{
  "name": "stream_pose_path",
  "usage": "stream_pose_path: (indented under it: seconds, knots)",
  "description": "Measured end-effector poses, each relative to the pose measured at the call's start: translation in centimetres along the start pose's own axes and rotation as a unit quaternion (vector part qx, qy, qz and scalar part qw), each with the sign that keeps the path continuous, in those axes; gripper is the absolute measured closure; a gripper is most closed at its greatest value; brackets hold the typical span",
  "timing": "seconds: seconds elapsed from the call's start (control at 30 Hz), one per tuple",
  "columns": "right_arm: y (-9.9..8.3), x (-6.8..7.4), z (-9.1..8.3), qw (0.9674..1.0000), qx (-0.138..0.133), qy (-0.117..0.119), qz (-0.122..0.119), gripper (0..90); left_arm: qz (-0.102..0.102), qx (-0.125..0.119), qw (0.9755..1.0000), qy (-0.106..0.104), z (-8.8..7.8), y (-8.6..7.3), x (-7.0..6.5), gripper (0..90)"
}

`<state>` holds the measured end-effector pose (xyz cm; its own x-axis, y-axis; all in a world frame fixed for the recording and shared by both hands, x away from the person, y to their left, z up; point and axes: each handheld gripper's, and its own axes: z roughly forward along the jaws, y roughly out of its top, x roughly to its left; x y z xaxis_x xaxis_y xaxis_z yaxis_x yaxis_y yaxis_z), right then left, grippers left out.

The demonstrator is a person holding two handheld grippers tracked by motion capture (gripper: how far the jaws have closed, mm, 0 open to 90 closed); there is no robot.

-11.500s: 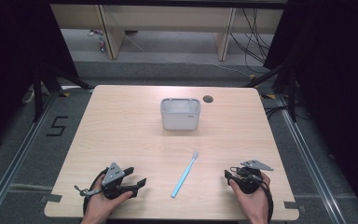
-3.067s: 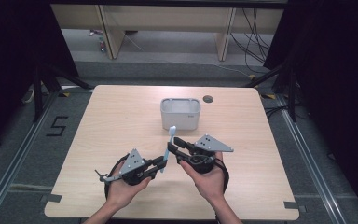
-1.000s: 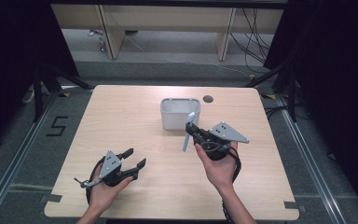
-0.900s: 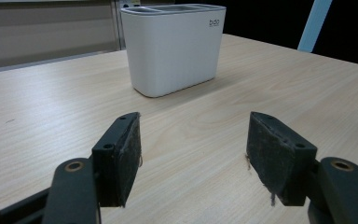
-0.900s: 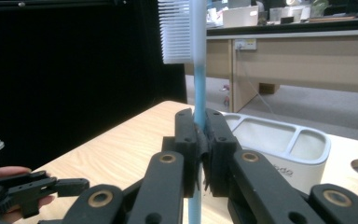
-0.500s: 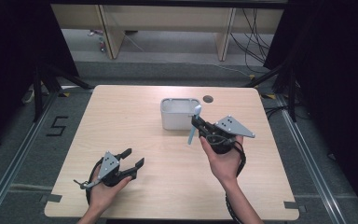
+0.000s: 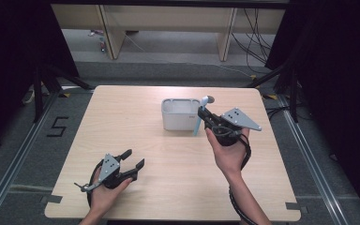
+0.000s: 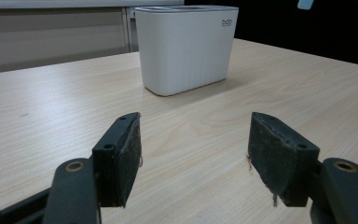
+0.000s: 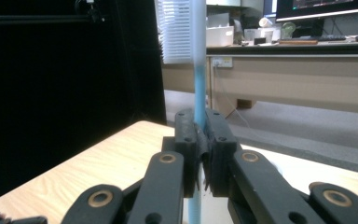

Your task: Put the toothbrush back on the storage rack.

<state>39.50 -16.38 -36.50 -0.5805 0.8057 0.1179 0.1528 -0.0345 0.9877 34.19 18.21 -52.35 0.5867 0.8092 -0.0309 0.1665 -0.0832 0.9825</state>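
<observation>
High view: right gripper [image 7: 205, 116] clamps toothbrush [image 7: 198, 119] upright, just beside holder [image 7: 180, 114]; left gripper [image 7: 132, 159] gapes, well short of holder.

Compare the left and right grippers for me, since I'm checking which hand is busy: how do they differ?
The left gripper has its jaws open with nothing between them; the right gripper has its jaws shut on a blue toothbrush. The left gripper sits low over the near part of the table; the right gripper is raised beside the white holder. Both are black, hand-held, and topped by a grey plate.
</observation>
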Motion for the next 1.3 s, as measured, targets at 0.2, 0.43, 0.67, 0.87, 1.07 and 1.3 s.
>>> stream_pose_path:
  seconds: [0.2, 0.43, 0.67, 0.87, 1.07, 1.3]
  knots:
    - [0.4, -0.3, 0.4, 0.9999, -0.002, -0.010, -0.006, 85.8, 0.005, -0.005, 1.0000, 0.002, 0.0, 0.0, -0.1, 34.7]
    - [0.9, -0.8, 1.0, 0.9999, -0.005, -0.014, -0.006, 85.8, -0.003, 0.001, 1.0000, 0.006, -0.1, 0.0, 0.1, 34.8]
    - [1.1, -1.2, 1.4, 0.9997, -0.004, -0.022, -0.005, 85.7, 0.001, 0.002, 1.0000, 0.006, -0.2, 0.0, 0.0, 35.2]
    - [1.4, -1.6, 1.6, 0.9996, -0.006, -0.026, -0.014, 85.8, 0.002, 0.003, 1.0000, 0.006, -0.1, 0.0, -0.1, 35.3]
    - [1.9, -1.9, 1.9, 0.9993, -0.011, -0.033, -0.015, 85.8, 0.001, 0.003, 1.0000, 0.007, -0.1, 0.0, -0.1, 35.2]
    - [2.6, -1.9, 2.3, 0.9993, -0.007, -0.034, -0.013, 85.7, 0.003, 0.000, 1.0000, 0.006, -0.1, 0.0, -0.1, 35.4]
